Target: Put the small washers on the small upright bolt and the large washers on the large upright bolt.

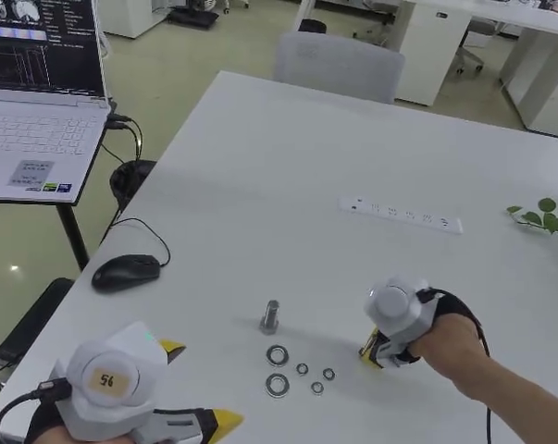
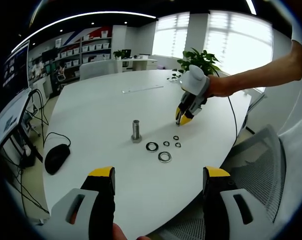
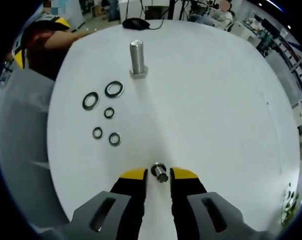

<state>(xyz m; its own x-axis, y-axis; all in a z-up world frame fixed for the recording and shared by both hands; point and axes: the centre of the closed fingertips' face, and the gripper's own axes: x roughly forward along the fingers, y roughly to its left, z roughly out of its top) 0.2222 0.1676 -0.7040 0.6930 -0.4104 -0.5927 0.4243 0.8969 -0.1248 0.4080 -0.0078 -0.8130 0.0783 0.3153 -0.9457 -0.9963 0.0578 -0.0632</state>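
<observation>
Left claw (image 1: 200, 384) hovers at the surface's (image 1: 288, 176) near edge, jaws wide and empty. Close to that edge the large bolt (image 1: 270, 316) stands upright, grey steel, hex head down. Two large washers (image 1: 278, 355) and three small washers (image 1: 302, 369) lie flat just nearer. Right claw (image 3: 160, 176), narrow, pinches the small bolt (image 3: 161, 171) upright, as the right gripper view shows. Head view adds a mouse (image 1: 126, 272) by the left edge and a power strip (image 1: 401, 214) farther in.

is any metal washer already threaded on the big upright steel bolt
No, the large upright steel bolt stands bare, and all five round metal washers lie flat on the white table beside it.
</observation>
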